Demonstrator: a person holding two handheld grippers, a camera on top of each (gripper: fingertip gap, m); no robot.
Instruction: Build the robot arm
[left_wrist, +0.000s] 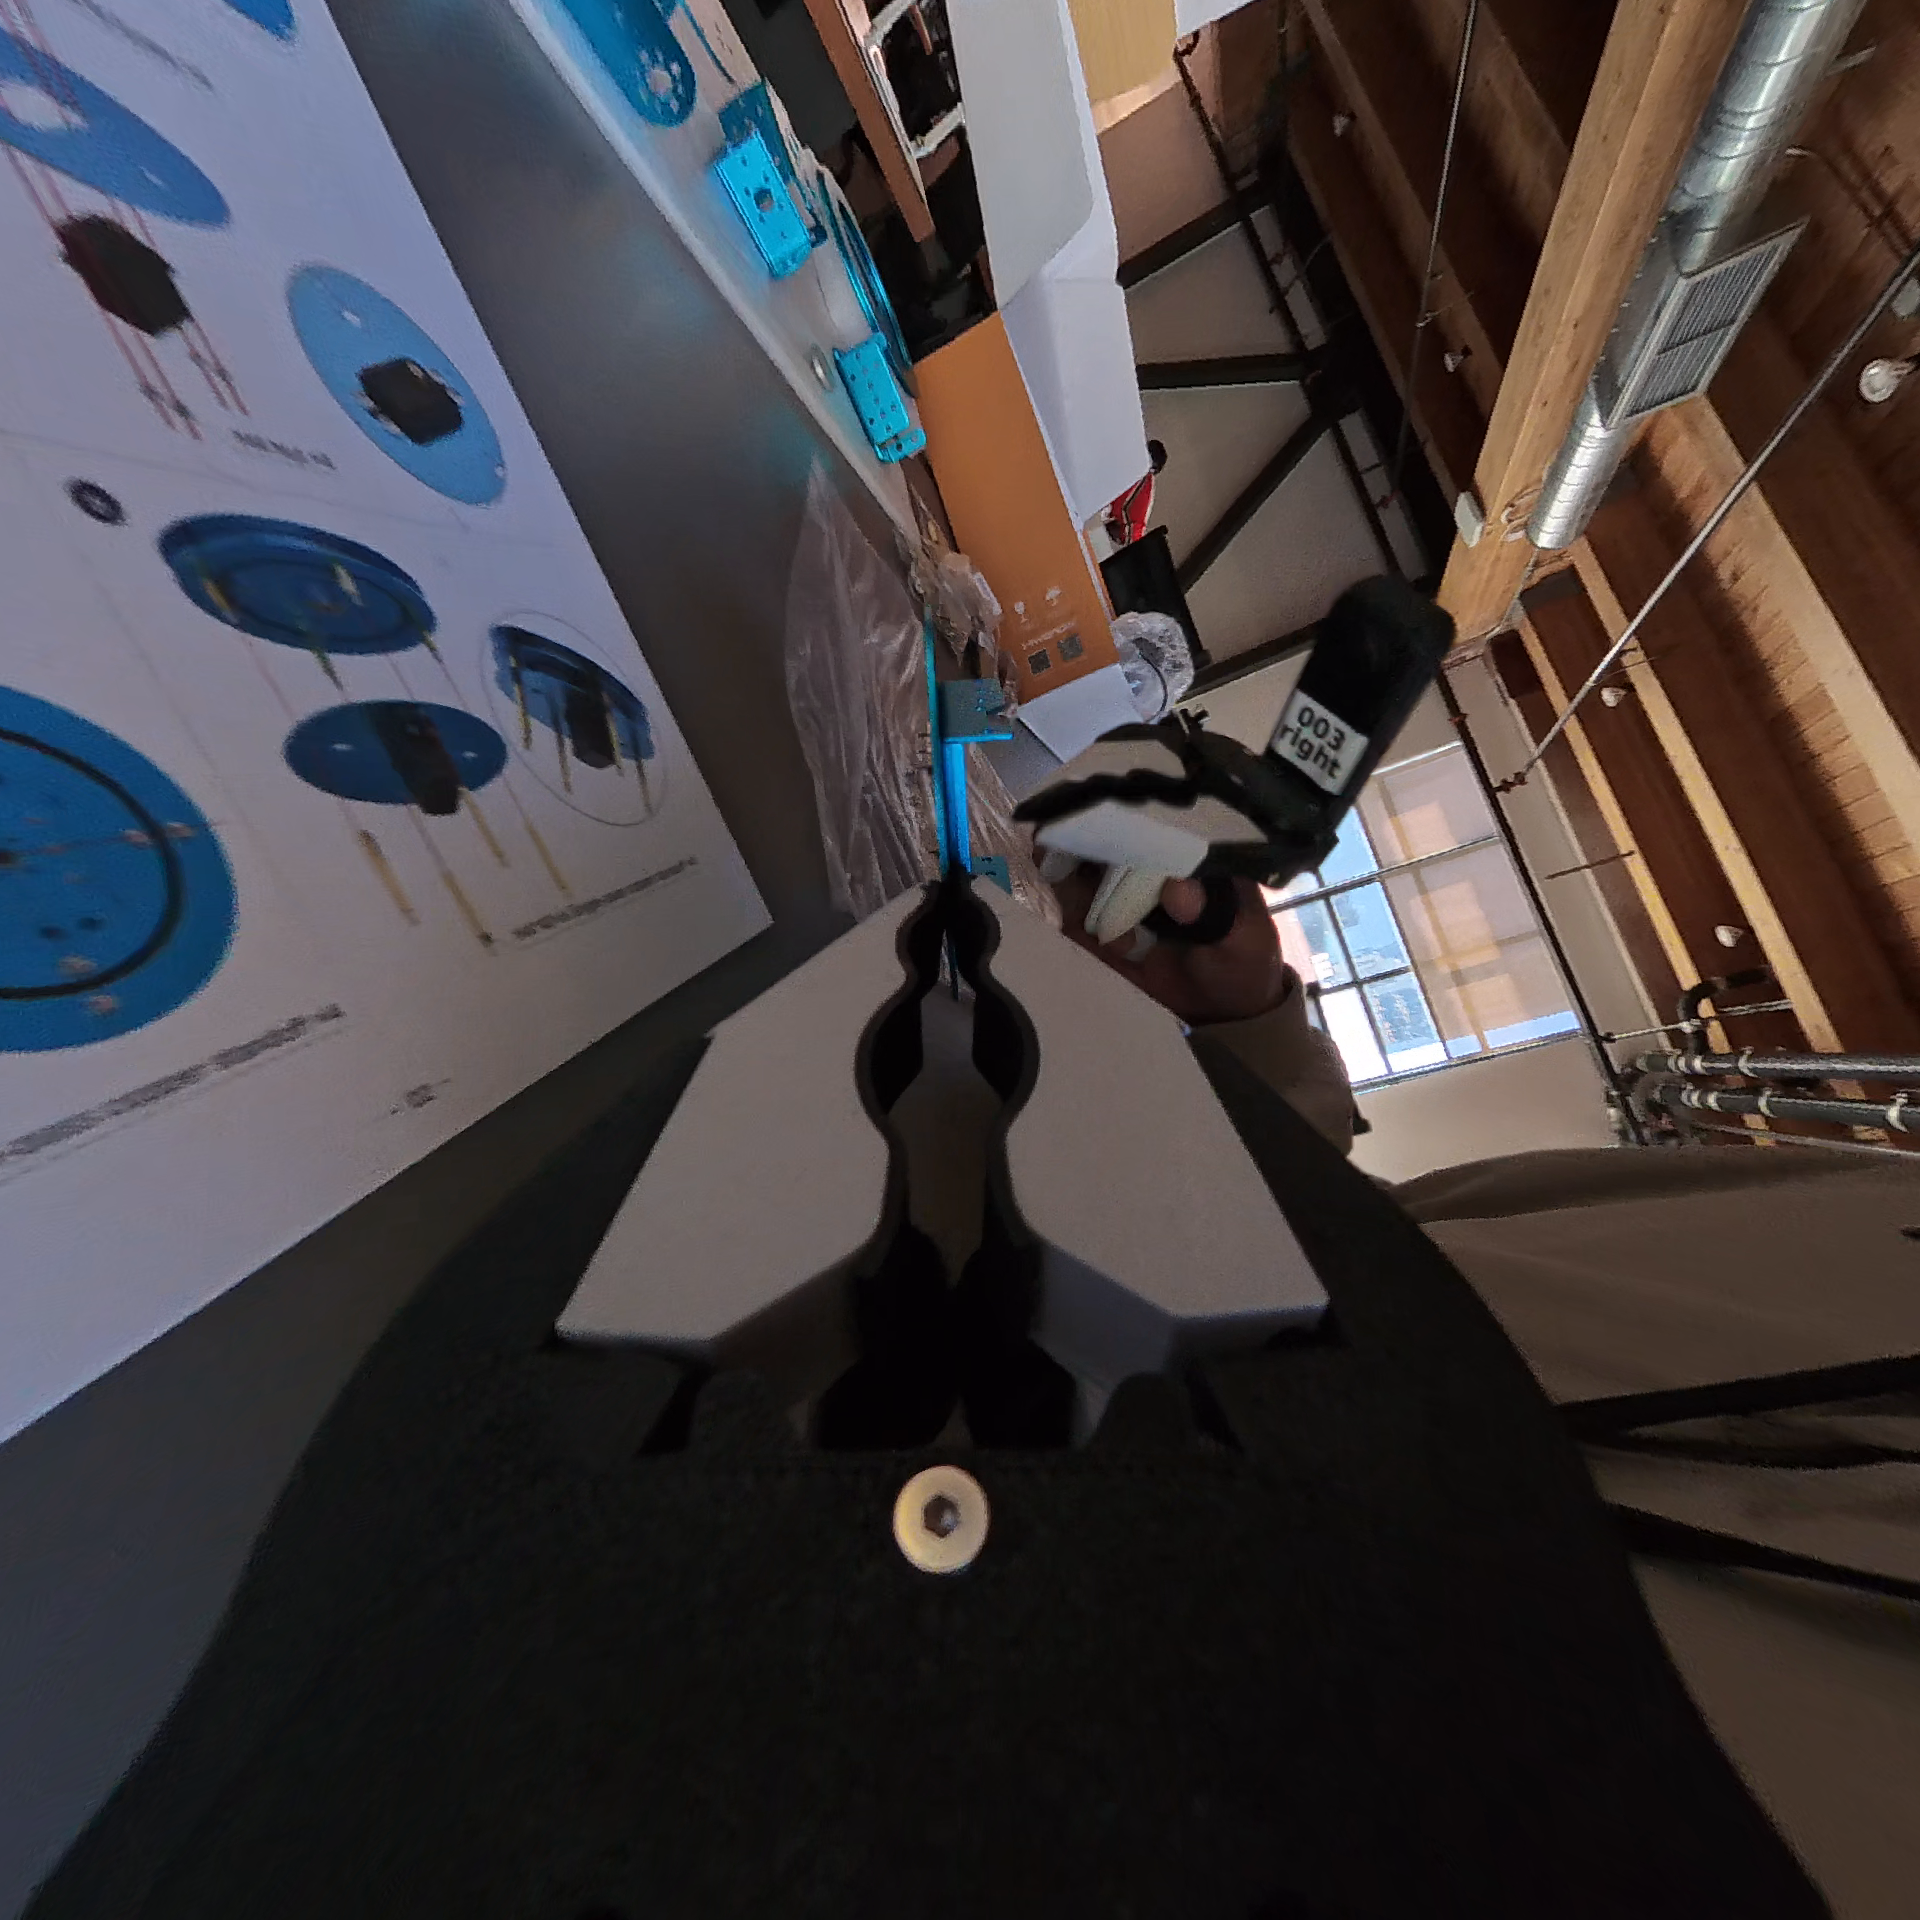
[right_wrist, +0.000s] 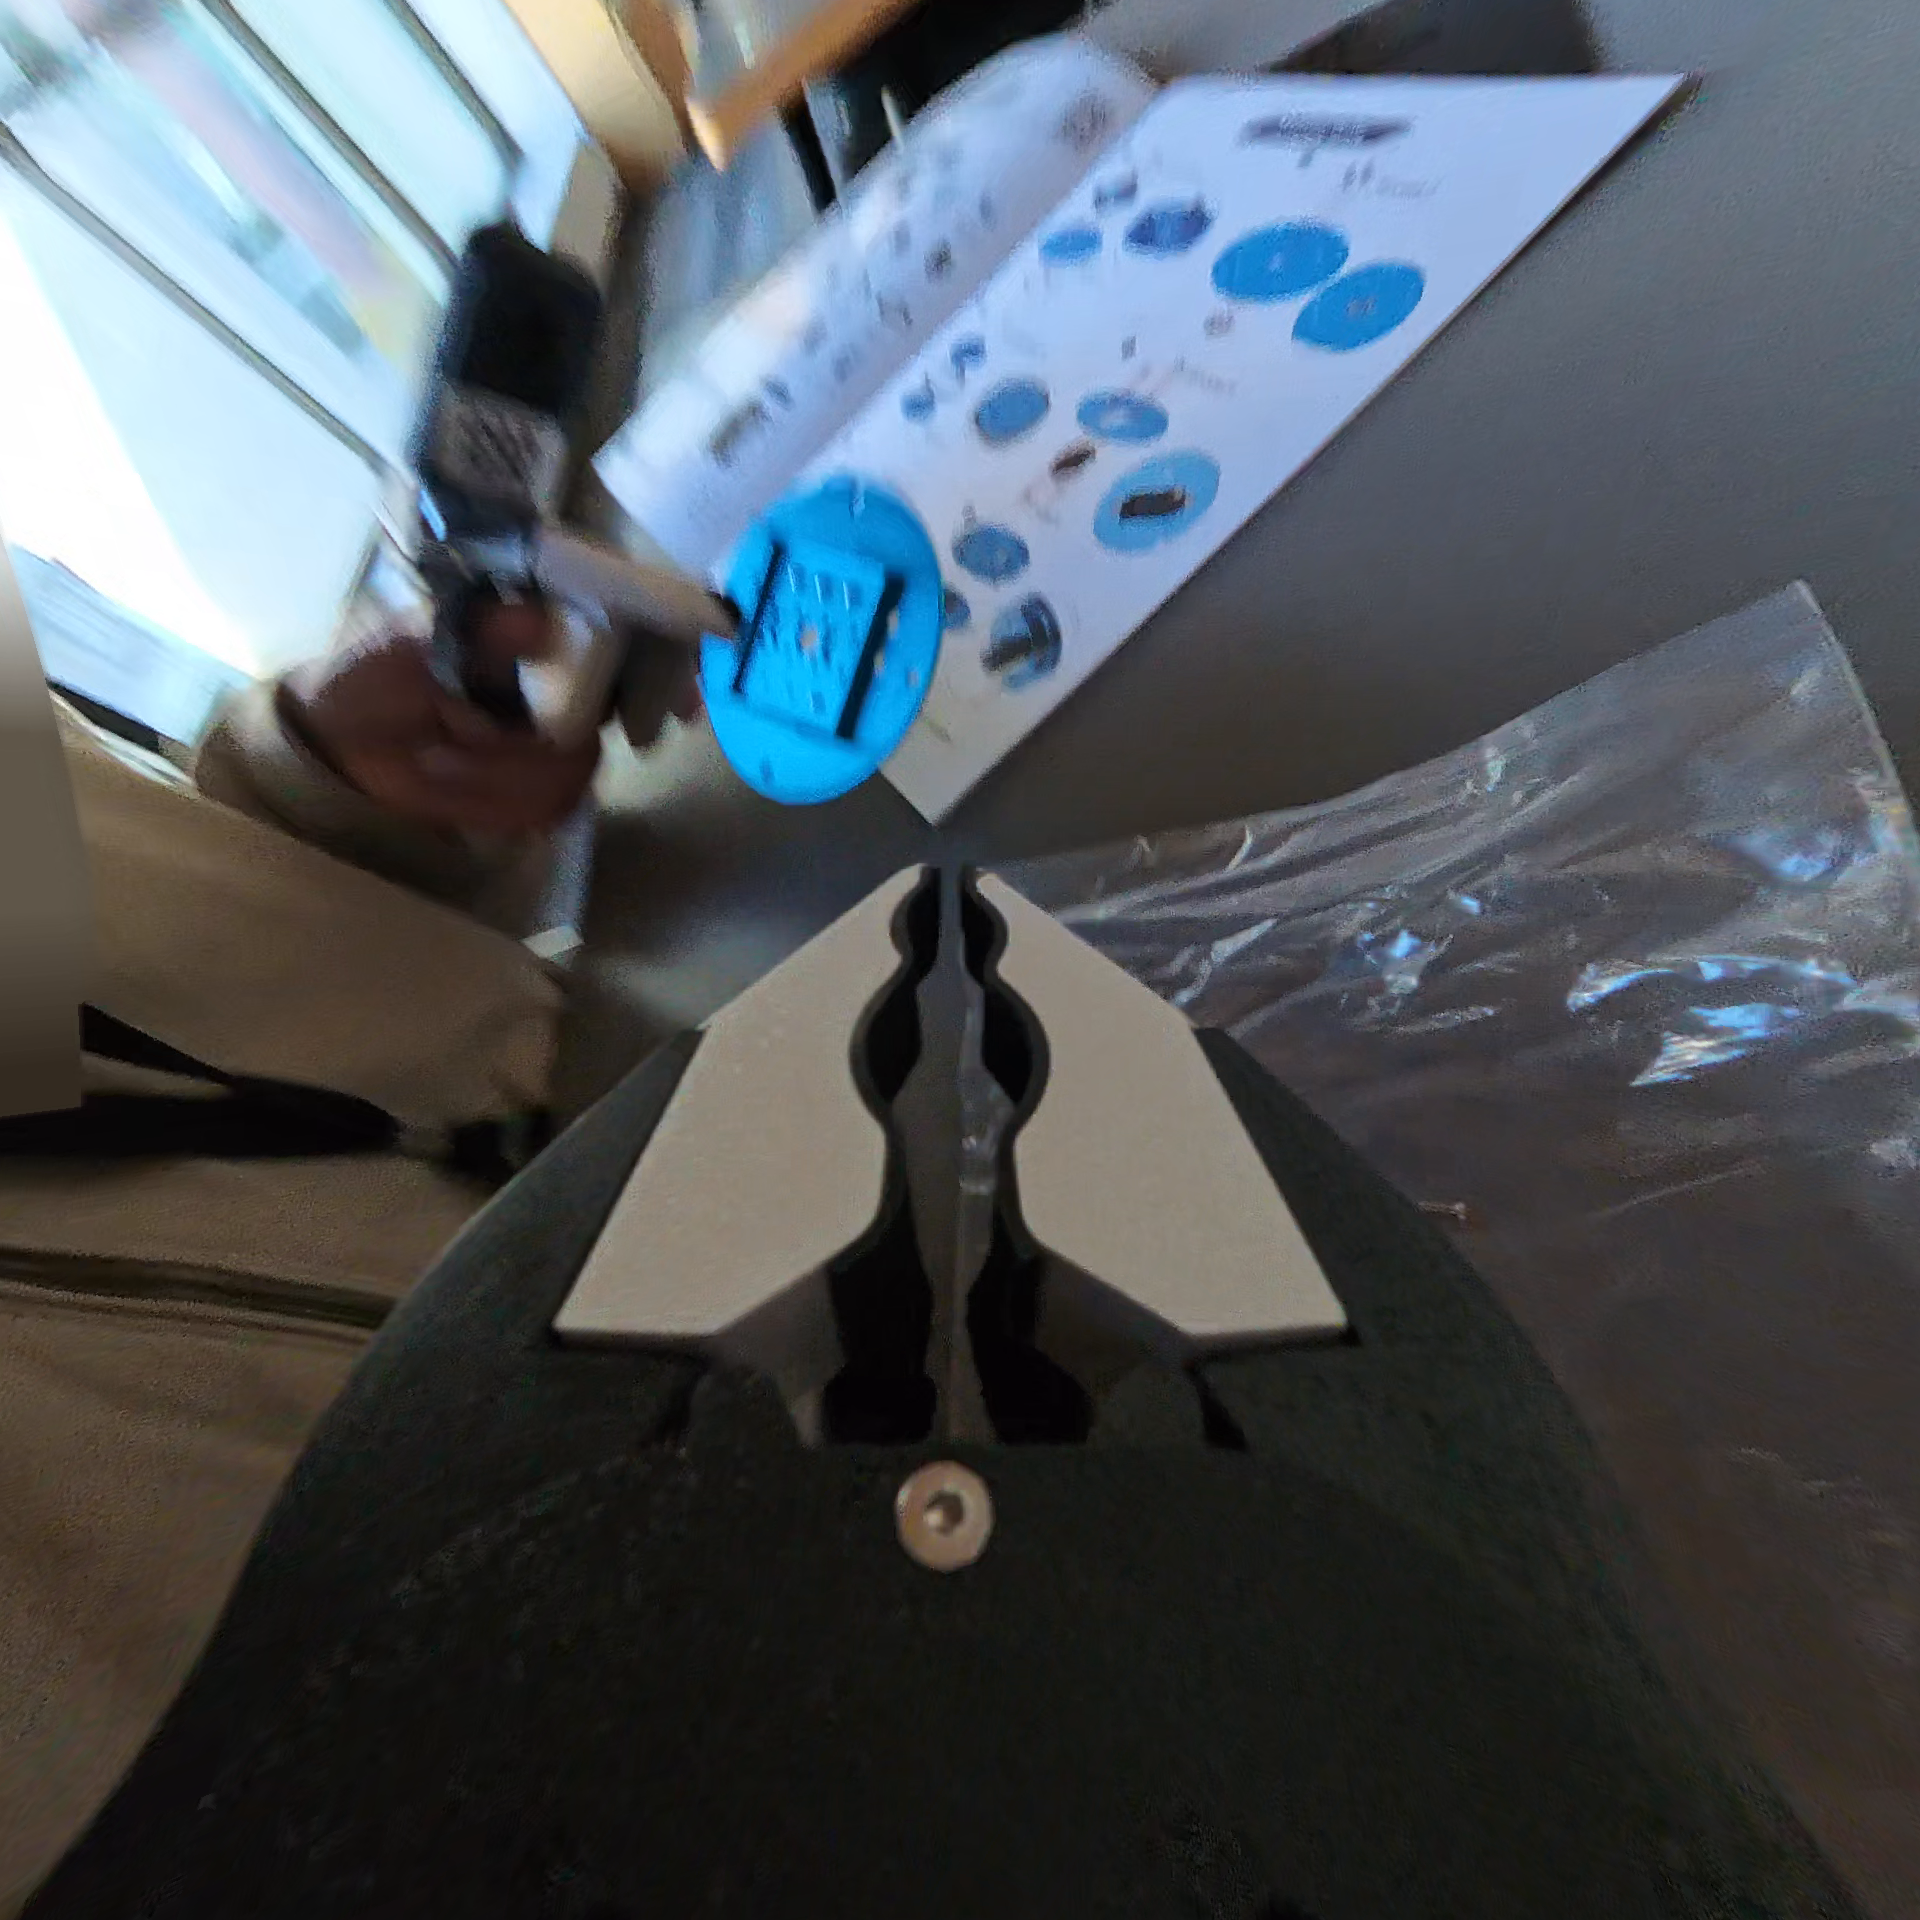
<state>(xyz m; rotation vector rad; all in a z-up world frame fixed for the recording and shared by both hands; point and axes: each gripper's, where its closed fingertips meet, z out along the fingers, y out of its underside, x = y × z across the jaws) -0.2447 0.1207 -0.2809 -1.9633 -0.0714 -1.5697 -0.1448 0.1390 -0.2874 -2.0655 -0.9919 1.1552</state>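
My left gripper (left_wrist: 956, 894) is shut on the rim of a round blue metal disc (left_wrist: 951, 769), seen edge-on, with a small blue bracket (left_wrist: 979, 712) on it. In the right wrist view the disc (right_wrist: 821, 644) faces the camera, held up by the left gripper (right_wrist: 727, 615) in a person's hand. My right gripper (right_wrist: 951, 878) is shut, with a thin strip of clear plastic (right_wrist: 975, 1122) between its jaws. It hovers over the dark grey table (right_wrist: 1662, 1455). It also shows in the left wrist view (left_wrist: 1029, 816), just right of the disc.
A white instruction sheet (left_wrist: 260, 623) with blue part drawings lies on the table, also in the right wrist view (right_wrist: 1195, 395). A clear plastic bag (right_wrist: 1507, 935) lies beside it. Several blue metal parts (left_wrist: 764, 197) and an orange and white box (left_wrist: 997, 468) stand farther off. About 11 cm separates my left fingertips from my right.
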